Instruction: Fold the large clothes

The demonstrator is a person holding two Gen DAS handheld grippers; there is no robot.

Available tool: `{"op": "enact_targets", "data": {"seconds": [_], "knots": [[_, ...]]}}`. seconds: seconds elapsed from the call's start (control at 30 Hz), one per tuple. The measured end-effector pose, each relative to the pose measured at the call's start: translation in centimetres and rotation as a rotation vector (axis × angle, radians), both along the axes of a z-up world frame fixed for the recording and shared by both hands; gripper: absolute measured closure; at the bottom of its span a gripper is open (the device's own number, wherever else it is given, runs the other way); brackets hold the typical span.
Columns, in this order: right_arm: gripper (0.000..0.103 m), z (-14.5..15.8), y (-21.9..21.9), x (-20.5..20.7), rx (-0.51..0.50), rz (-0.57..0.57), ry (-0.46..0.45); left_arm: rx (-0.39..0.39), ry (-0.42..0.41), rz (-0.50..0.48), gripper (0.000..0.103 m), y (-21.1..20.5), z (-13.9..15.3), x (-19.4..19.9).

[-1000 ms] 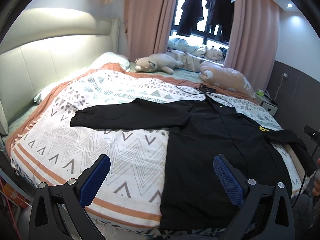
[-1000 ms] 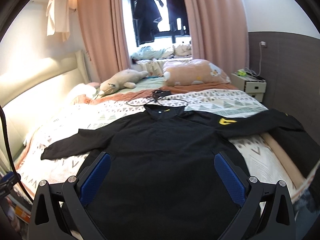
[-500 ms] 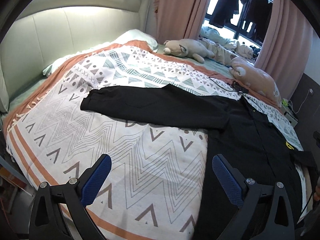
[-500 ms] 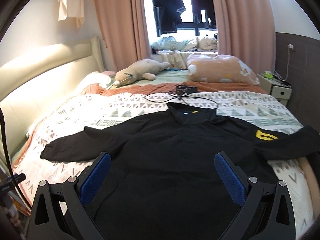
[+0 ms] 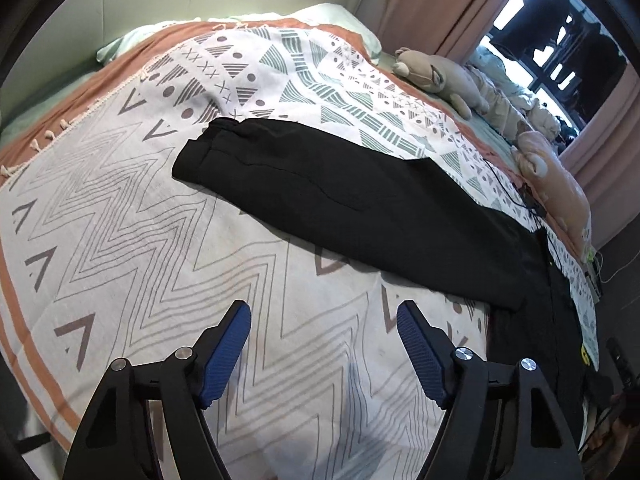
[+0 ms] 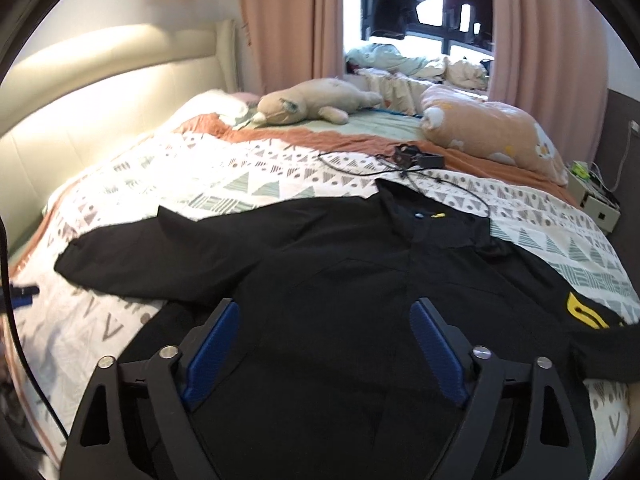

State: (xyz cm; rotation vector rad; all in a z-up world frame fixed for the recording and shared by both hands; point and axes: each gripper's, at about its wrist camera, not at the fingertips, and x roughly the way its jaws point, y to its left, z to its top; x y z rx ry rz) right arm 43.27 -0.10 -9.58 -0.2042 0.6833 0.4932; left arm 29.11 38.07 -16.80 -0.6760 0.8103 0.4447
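A black shirt (image 6: pixel 340 280) with long sleeves lies spread flat on the bed, on top of a patterned blanket (image 5: pixel 140 240) with zigzag lines, triangles and orange stripes. Its collar points toward the window side, and one sleeve (image 5: pixel 340 192) stretches straight out across the blanket toward the headboard (image 6: pixel 100 88). The other sleeve carries a yellow logo (image 6: pixel 584 312) and runs off toward the right edge of the right wrist view.

The left gripper (image 5: pixel 322 320) hangs over bare blanket, near the stretched sleeve but not touching it. Its jaws have just been closing a little, yet they stand apart with nothing between them. The right gripper (image 6: pixel 324 320) hangs above the body of the shirt. Its jaws have also just been closing, and they are apart too; the blue pads (image 6: pixel 212 344) do not press on the cloth.

Behind the shirt, a black cable (image 6: pixel 400 164) with a small device lies on the blanket just beside the collar. Farther back a plush toy (image 6: pixel 312 102) and a peach pillow (image 6: pixel 488 132) rest on the bed, in front of pink curtains (image 6: pixel 288 24).
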Motion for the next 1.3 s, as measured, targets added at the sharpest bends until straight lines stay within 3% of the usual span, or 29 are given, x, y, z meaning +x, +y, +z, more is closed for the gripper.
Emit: {"op": "enact_targets", "data": {"seconds": [0.1,0.2,0.37,0.43,0.47,0.57,0.63,0.9,1.0,1.2,1.3], "knots": [[0.019,-1.3,1.6,1.3,-0.036,0.018,0.03,-0.048,0.014,0.029,0.038,2.3,-1.2,2.0],[0.027,-2.4,2.9,2.3,-0.06,0.035,0.04,-0.089,0.028,0.065,0.039,4.1,-2.4,3.5],[0.056,-4.5,4.3,4.9,-0.05,0.049,0.11,-0.144,0.083,0.113,0.039,6.0,-4.6,5.3],[0.061,-5.3,4.8,6.0,-0.015,0.061,0.158,-0.146,0.067,0.14,0.041,6.6,-5.0,5.6],[0.064,-5.7,5.2,6.4,0.0,0.066,0.18,-0.128,0.06,0.152,0.049,6.9,-5.0,5.8],[0.071,-6.6,6.6,7.3,0.043,0.085,0.23,-0.121,0.064,0.183,0.091,7.9,-5.1,6.2],[0.074,-7.2,7.7,7.4,0.073,0.11,0.265,-0.132,0.041,0.187,0.097,8.4,-4.8,6.0],[0.077,-9.9,11.5,9.6,0.082,0.088,0.323,0.001,-0.077,0.13,0.102,6.8,2.2,5.6],[0.077,-12.0,11.9,11.6,0.08,0.052,0.42,0.037,-0.138,0.098,0.103,5.5,5.7,6.1],[0.077,-8.6,8.0,10.7,0.171,0.041,0.445,0.095,-0.222,0.002,0.103,0.7,12.3,8.4],[0.065,-5.8,4.6,8.7,0.128,0.018,0.403,0.112,-0.27,-0.048,0.103,-2.2,15.5,9.4]]}}
